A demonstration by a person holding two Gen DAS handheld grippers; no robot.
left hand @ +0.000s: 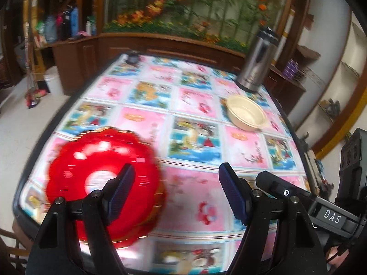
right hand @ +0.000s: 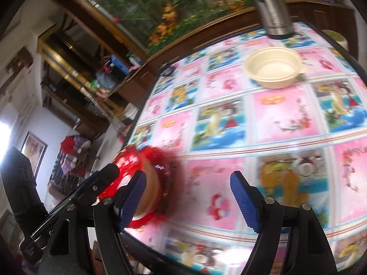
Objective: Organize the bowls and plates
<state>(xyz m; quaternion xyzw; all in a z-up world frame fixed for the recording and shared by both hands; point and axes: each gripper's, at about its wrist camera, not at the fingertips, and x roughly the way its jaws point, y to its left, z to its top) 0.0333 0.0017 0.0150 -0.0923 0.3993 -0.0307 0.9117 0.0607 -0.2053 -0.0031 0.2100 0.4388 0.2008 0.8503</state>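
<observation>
Left tongs [left hand: 176, 192]: blue pads spread wide, nothing between them, above the near part of the counter [left hand: 197, 119], which carries a glossy cartoon-print cover. Right tongs [right hand: 190, 200]: likewise spread, gripping nothing.

Red scalloped plate [left hand: 103, 183]: near-left corner of the counter, motion-blurred in both views. In the left wrist view it lies behind the left pad of the left tongs; whether pad and plate touch cannot be told. In the right wrist view the same plate [right hand: 158, 160] appears to sit over something tan, but blur prevents identification.

Cream bowl [left hand: 246, 115]: upright on the far-right part of the counter, well apart from the red plate. Its inside [right hand: 274, 67] shows no contents.

Steel flask [left hand: 257, 61]: upright just behind the bowl, near the far-right edge. A small dark object [left hand: 132, 57] sits at the far-left corner; too blurred to name.
</observation>
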